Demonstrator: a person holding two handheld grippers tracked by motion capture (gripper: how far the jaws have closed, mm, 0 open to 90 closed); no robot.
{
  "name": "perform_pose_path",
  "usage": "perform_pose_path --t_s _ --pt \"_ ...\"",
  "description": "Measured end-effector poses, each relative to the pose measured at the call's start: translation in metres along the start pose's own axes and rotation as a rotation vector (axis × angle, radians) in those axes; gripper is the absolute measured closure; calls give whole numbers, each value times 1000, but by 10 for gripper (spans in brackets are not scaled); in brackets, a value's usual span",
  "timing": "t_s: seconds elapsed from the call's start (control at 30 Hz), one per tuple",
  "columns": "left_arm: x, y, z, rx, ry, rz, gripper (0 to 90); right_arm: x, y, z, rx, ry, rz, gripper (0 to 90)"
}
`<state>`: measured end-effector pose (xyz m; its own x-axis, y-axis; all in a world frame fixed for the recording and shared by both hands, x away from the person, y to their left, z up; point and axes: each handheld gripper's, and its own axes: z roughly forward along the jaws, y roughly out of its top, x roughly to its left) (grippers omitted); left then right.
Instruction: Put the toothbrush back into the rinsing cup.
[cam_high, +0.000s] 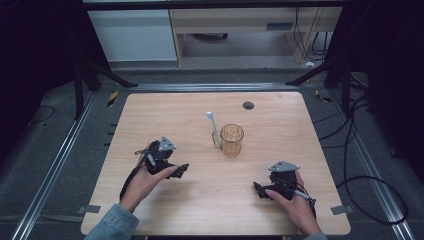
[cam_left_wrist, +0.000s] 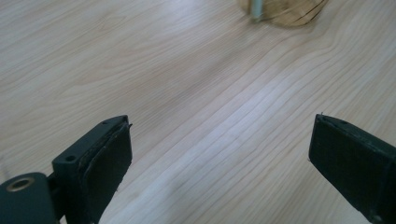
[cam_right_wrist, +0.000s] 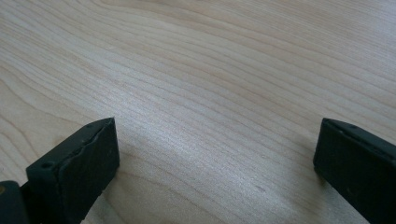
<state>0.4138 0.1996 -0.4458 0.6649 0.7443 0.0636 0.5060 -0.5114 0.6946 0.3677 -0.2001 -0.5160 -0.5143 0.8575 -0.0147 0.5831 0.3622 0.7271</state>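
left tool gaping, empty | right tool gaping, empty | amber cup holding toothbrush, frame centre, between and above both, apart | worktop

amber see-through cup standing upright around the middle of the tabletop, a bit toward the far edge, white toothbrush leaning on its left side, bristle head up, tilted toward the far edge
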Motion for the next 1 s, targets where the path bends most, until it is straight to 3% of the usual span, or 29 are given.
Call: perform_pose_path --t_s 0.27,0.33,0.5,0.87,1.0 --pt "30 -27 -10 34 46 -44 55 0 0 0 0 0 0 6" --pt "36 -32 -9 38 37 -51 55 0 0 0 0 0 1 6" --pt "54 -46 -4 61 79 -96 55 0 0 0 0 0 0 6" --pt "79 -58 -3 76 146 -134 55 0 0 0 0 -1 0 5" --pt "86 -63 2 84 151 -157 55 0 0 0 2 -2 1 6"
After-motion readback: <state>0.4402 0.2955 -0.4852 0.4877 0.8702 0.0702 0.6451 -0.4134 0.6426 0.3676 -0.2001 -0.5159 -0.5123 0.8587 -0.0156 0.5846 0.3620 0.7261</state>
